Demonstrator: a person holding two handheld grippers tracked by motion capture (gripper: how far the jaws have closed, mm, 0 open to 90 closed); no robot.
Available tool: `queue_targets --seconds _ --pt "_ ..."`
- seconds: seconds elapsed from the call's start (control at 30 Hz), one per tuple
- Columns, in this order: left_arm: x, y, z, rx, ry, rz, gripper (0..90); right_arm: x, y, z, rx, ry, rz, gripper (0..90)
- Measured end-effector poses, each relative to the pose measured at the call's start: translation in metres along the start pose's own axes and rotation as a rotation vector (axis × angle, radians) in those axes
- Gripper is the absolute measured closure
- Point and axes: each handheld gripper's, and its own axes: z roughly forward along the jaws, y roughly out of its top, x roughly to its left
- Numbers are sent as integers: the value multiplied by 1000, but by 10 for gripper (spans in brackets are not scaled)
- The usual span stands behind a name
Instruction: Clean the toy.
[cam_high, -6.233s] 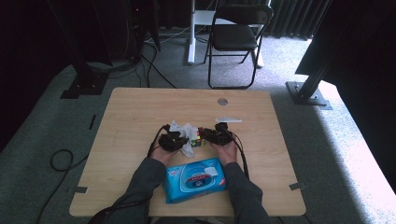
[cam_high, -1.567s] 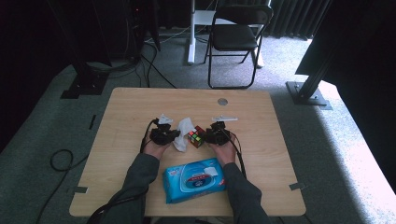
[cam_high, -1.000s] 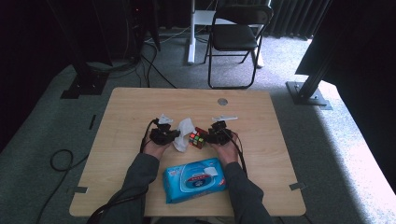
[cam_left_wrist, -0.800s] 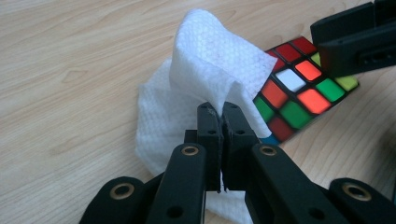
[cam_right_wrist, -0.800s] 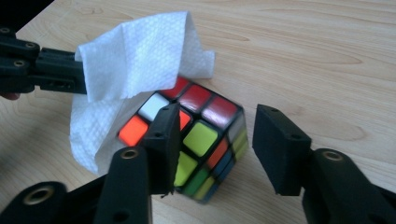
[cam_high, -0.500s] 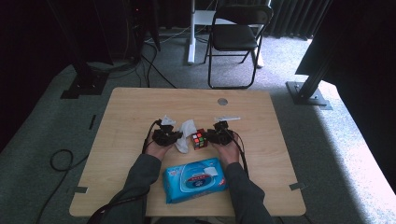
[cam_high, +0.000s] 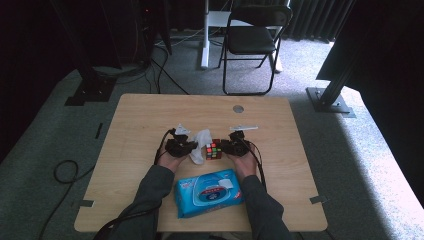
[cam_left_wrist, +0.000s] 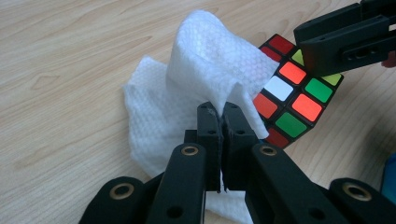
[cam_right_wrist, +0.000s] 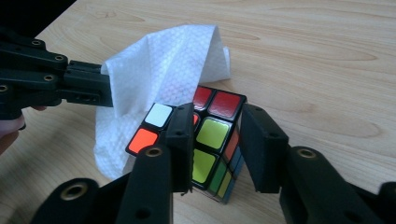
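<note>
A Rubik's cube sits tilted mid-table between my two grippers. My right gripper has just been closing and now has its pads pressed on the cube, across one corner part. My left gripper is shut on a fold of a white wipe. The wipe stands up and leans against the cube's left side. In the high view the left gripper and the right gripper face each other, with the wipe and the cube between them.
A blue pack of wet wipes lies near the front edge of the wooden table, between the person's forearms. A small white strip and a round hole lie behind the hands. A folding chair stands beyond the table.
The cube has edged slightly right, up against the right gripper. The left gripper and its wipe have followed a little. Six seconds ago both hands were closer to the blue pack.
</note>
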Motion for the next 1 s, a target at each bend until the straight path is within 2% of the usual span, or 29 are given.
queue_targets --seconds 0.2,1.0 --pt "-3 2 0 -4 -8 8 876 0 0 0 -4 4 16 700" --pt "-12 9 6 2 -34 33 876 -1 -2 1 -16 6 46 701"
